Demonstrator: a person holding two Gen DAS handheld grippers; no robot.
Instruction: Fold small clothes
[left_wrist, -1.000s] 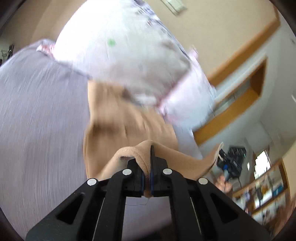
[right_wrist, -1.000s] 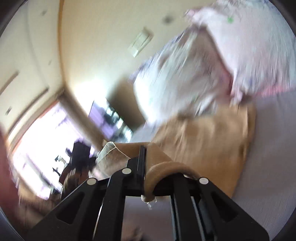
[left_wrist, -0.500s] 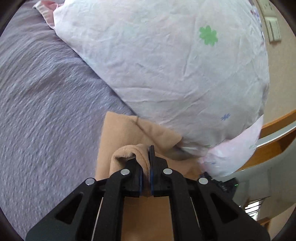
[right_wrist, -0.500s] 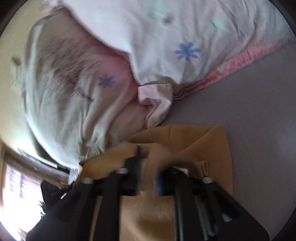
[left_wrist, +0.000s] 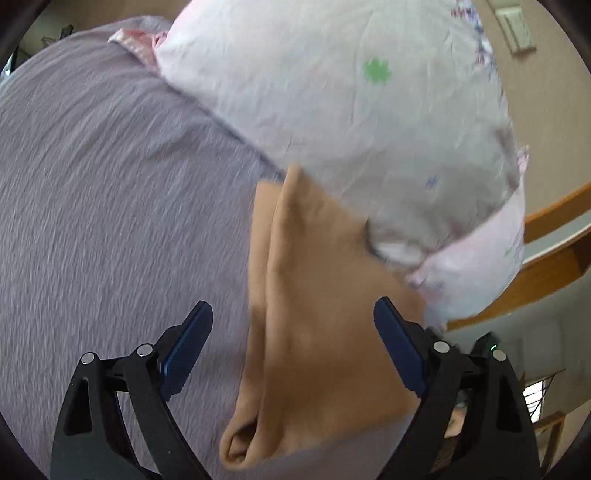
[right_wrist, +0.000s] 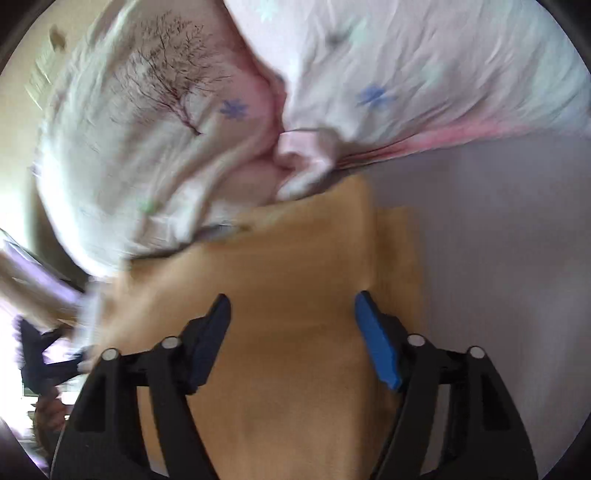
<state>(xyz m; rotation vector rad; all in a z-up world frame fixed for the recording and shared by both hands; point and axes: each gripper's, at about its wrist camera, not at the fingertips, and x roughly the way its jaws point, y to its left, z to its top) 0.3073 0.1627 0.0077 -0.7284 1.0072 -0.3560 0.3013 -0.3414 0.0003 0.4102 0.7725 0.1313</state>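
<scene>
No container shows in either view; everything rests on a lilac-grey ribbed bedspread (left_wrist: 110, 206), which carries the folded tan knit garment (left_wrist: 317, 317).

In the left wrist view the garment lies flat in overlapping layers, a narrower under-layer showing along its left side and a rolled, open hem at its near end. Its far end runs up to, and partly under, a large white crumpled quilt with small green and blue flower prints (left_wrist: 351, 110); the quilt's pale pink edge hangs just beside the garment's right side. The left gripper (left_wrist: 293, 347) is released, its blue-padded fingers (left_wrist: 186, 347) spread wide to either side of the cloth and holding nothing. Whether the pads touch the fabric cannot be told.

In the right wrist view the tan garment (right_wrist: 295, 314) fills the lower middle, with a second layer edge showing along its right side against the bedspread (right_wrist: 498, 258). The right gripper (right_wrist: 291, 339) is likewise released, fingers (right_wrist: 376, 347) wide apart above the cloth with nothing between them. The quilt (right_wrist: 424, 74), here with a dark bare-tree print and a pink ruffled border, crowds the garment's far edge and overlaps its far left corner. This view is blurred.

A beige wall with a light switch plate (left_wrist: 515, 26) and wooden trim (left_wrist: 554, 210) stands behind the bed.
</scene>
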